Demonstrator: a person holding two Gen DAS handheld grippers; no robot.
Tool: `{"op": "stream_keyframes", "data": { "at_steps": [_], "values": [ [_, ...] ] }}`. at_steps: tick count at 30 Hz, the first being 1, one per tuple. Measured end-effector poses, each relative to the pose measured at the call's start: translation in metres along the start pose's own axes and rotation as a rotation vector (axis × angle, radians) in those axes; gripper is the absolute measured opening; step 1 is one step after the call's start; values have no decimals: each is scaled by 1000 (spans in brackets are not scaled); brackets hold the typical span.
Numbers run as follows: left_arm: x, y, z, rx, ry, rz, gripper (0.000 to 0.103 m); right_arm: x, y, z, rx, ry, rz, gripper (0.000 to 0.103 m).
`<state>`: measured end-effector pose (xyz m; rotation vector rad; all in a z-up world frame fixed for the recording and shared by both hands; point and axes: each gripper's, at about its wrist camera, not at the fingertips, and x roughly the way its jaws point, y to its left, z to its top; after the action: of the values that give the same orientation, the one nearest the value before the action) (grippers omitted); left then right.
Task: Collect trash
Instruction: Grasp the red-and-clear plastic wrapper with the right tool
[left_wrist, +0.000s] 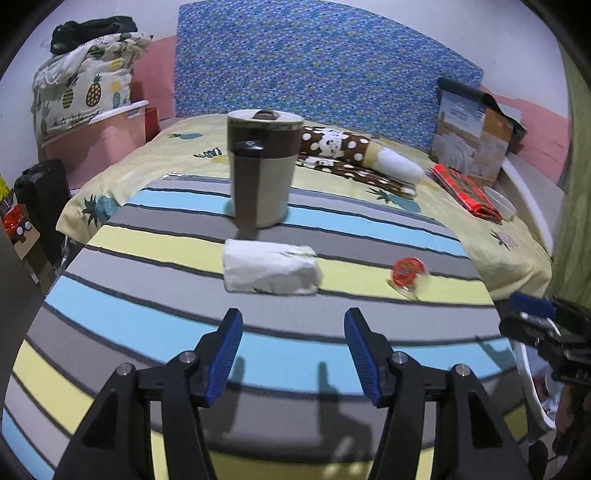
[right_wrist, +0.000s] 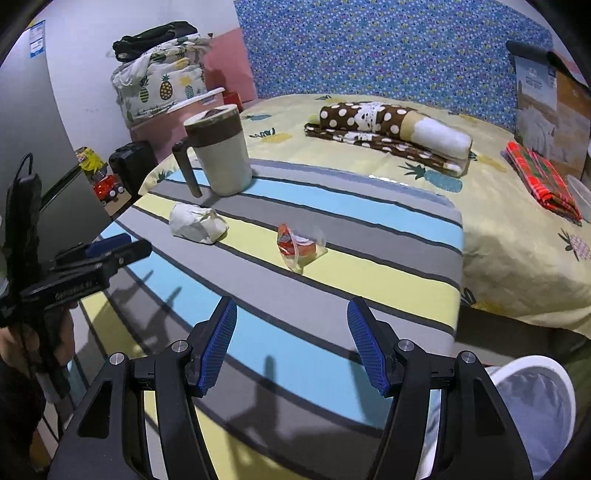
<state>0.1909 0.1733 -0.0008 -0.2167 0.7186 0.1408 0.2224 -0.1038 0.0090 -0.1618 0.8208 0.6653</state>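
Since both claws, left claw (left_wrist: 293, 356) and right claw (right_wrist: 291, 345), hang wide apart, pinch the soft, light paper wad (left_wrist: 270, 266) mid-frame on the striped surface (left_wrist: 147, 325) around its middle.

We see both views evenly and brightly lit by indoor light from above and behind the cameras, since the shadows fall forward onto the striped worktop (left_wrist: 147, 325). Each tool's fingers throw several overlapping dark shadows there, which tells us of more than one lamp. Fisheye bending curves the stripes and the blue patterned board (left_wrist: 325, 62), and black vignette fills the corners. In the left view the small red wrapper (left_wrist: 408, 273) is smeared by motion blur; in the right view it (right_wrist: 299, 245) looks sharp.
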Motion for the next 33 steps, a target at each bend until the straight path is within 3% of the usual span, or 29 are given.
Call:
{"op": "stream_keyframes", "data": {
  "at_steps": [10, 19, 24, 27, 29, 33],
  "values": [
    [34, 27, 27, 14, -38, -6, 66, 31, 4, 12, -11, 34, 2, 64],
    [61, 39, 41, 19, -6, -77, 68, 54, 4, 23, 25, 43, 7, 61],
    [60, 33, 33, 21, 42, -149, 68, 69, 2, 26, 44, 63, -20, 44],
    [54, 27, 27, 30, 67, -206, 68, 73, 0, 26, 51, 70, -36, 26],
    [45, 18, 21, 50, 77, -247, 68, 72, -1, 25, 58, 73, -42, 8],
    [23, 2, 16, 126, 36, -272, 68, 64, -8, 23, 78, 59, -46, 7]
  ]
}}
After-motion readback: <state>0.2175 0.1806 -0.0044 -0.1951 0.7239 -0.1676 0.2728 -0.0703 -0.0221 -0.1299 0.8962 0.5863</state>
